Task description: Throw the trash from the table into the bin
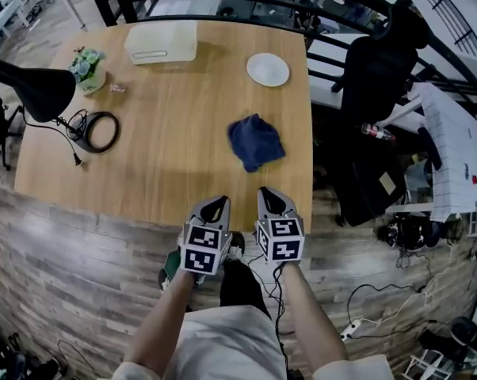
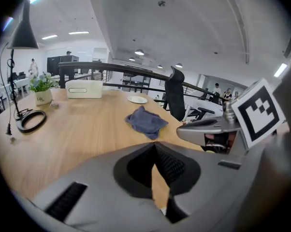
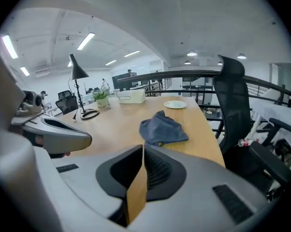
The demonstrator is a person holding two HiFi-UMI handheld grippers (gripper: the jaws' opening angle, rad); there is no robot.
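Both claws are hanging side by side just off the near edge of the table (image 1: 167, 172), pointing forward and down over it; I am holding my left claw (image 1: 215, 206) with its jaws pressed together at the tips, only a thin sliver of tabletop showing lower down between the pads, and nothing is sitting between them; my right claw (image 1: 272, 195) is likewise pressed together, its pads nearly meeting and pinching nothing.

A small pale scrap (image 1: 117, 89), which is looking like the trash, is lying well apart from both claws, far across the table on its left side, just beside the plant pot (image 1: 89, 71); I cannot tell what it is made of.

Lying much nearer, ahead of my right claw and a little to its right, is a crumpled blue cloth (image 1: 256, 142); a white plate (image 1: 268, 69) is sitting beyond it, near the far edge; a white box (image 1: 162, 42) is resting at the far edge, left of the plate; a black lamp (image 1: 32, 89) is leaning in over the left side, with a black ring (image 1: 102, 131) lying below it; a black chair (image 1: 377, 77) is standing off the table's right side.
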